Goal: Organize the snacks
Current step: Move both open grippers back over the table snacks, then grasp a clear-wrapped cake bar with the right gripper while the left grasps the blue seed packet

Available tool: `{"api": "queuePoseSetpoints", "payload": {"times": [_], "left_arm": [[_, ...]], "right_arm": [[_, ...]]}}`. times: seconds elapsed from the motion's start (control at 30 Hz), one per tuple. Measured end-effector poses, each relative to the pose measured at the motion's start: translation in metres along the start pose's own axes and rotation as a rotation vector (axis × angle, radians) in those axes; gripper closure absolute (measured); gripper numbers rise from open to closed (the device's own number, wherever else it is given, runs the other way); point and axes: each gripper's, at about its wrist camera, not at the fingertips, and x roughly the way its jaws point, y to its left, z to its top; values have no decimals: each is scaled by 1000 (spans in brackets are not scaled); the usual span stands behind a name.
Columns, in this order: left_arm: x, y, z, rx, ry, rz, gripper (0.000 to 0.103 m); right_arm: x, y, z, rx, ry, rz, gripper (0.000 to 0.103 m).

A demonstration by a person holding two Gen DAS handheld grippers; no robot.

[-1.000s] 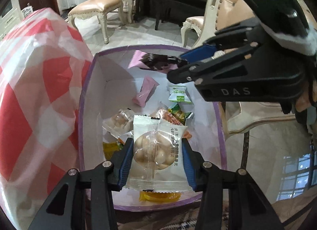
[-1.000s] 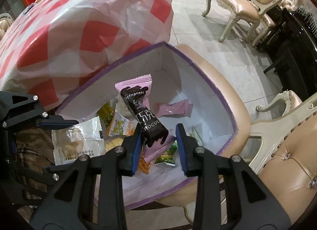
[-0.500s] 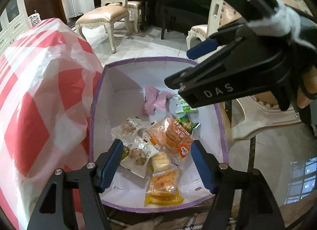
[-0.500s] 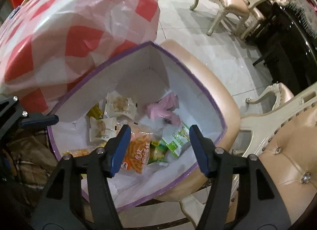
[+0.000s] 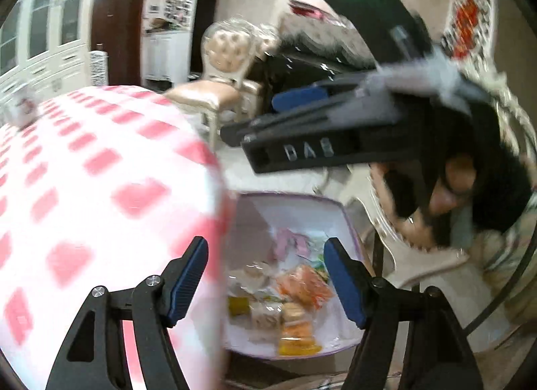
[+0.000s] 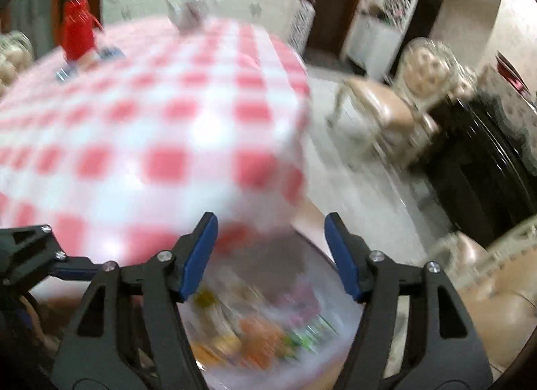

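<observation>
A white box with a purple rim (image 5: pixel 288 196) sits low beside the table, with several snack packets in it: an orange one (image 5: pixel 303 286), pink ones (image 5: pixel 290 244) and a yellow one (image 5: pixel 297 346). My left gripper (image 5: pixel 264 245) hangs well above the box, its jaws opening with nothing between them. My right gripper (image 5: pixel 251 118) shows side-on higher up, a person's hand (image 5: pixel 453 182) behind it. In the right wrist view the right gripper (image 6: pixel 270 222) also has its jaws opening, nothing between them, above the blurred box (image 6: pixel 319 359). Motion blur smears both views.
A table under a red-and-white checked cloth (image 5: pixel 100 188) fills the left; in the right wrist view the cloth (image 6: pixel 151 128) carries a red jug (image 6: pixel 79 32) at the far side. Cream padded chairs (image 6: pixel 386 111) and dark furniture (image 6: pixel 476 168) stand on the tiled floor.
Both grippers let go of their packets, the white biscuit pack and the dark chocolate bar, into the box. Both opened, rose away from it and tilted up, bringing the tabletop into view.
</observation>
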Motion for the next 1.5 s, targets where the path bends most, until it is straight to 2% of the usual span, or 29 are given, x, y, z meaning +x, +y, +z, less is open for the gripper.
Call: {"api": "queuePoseSetpoints", "payload": {"times": [0.07, 0.13, 0.3, 0.4, 0.47, 0.53, 0.6, 0.63, 0.67, 0.77, 0.87, 1.0, 1.07, 1.17, 1.23, 1.3, 1.33, 1.4, 1.47, 1.5], "left_arm": [[-18, 32, 1, -50, -15, 30, 24], [-34, 71, -2, -122, -24, 99, 23], [-67, 181, -17, -301, -35, 332, 22], [-84, 250, -24, -398, -63, 516, 22], [-99, 294, -29, -486, -110, 587, 22], [-114, 331, -36, -577, -157, 667, 22], [-137, 367, -49, -681, -249, 765, 22], [-151, 379, -57, -728, -307, 843, 22], [-169, 387, -72, -798, -373, 941, 22], [-205, 397, -102, -914, -467, 1068, 22], [-232, 399, -118, -985, -569, 1152, 22], [-248, 393, -124, -1007, -614, 1196, 21], [-251, 394, -126, -1016, -619, 1179, 20], [-247, 402, -127, -1015, -589, 1155, 20], [-244, 406, -130, -1034, -567, 1132, 20], [-244, 412, -132, -1057, -558, 1106, 20], [-245, 412, -134, -1070, -563, 1098, 20], [-247, 411, -135, -1082, -571, 1106, 20], [-248, 408, -134, -1080, -583, 1105, 20], [-249, 407, -133, -1078, -584, 1102, 20]], "right_arm": [[8, 28, 17, -33, -34, 43, 31], [29, 67, 37, -75, -42, 96, 31], [84, 150, 87, -135, -47, 193, 31], [132, 193, 122, -97, -8, 285, 30], [164, 218, 145, -36, 37, 363, 30], [197, 243, 170, 26, 68, 403, 30], [226, 274, 195, 81, 103, 459, 30], [235, 286, 205, 103, 112, 472, 30], [243, 300, 214, 120, 117, 469, 30], [262, 351, 247, 150, 104, 460, 30], [284, 393, 267, 194, 143, 417, 30], [308, 425, 288, 310, 178, 339, 31], [320, 434, 297, 319, 191, 288, 31], [331, 450, 310, 280, 176, 217, 29], [331, 459, 312, 205, 166, 185, 29], [329, 462, 306, 118, 129, 208, 34], [327, 460, 304, 85, 110, 223, 44], [325, 446, 298, 35, 96, 283, 54], [320, 423, 292, -2, 71, 311, 57], [318, 415, 291, -14, 70, 352, 58]]}}
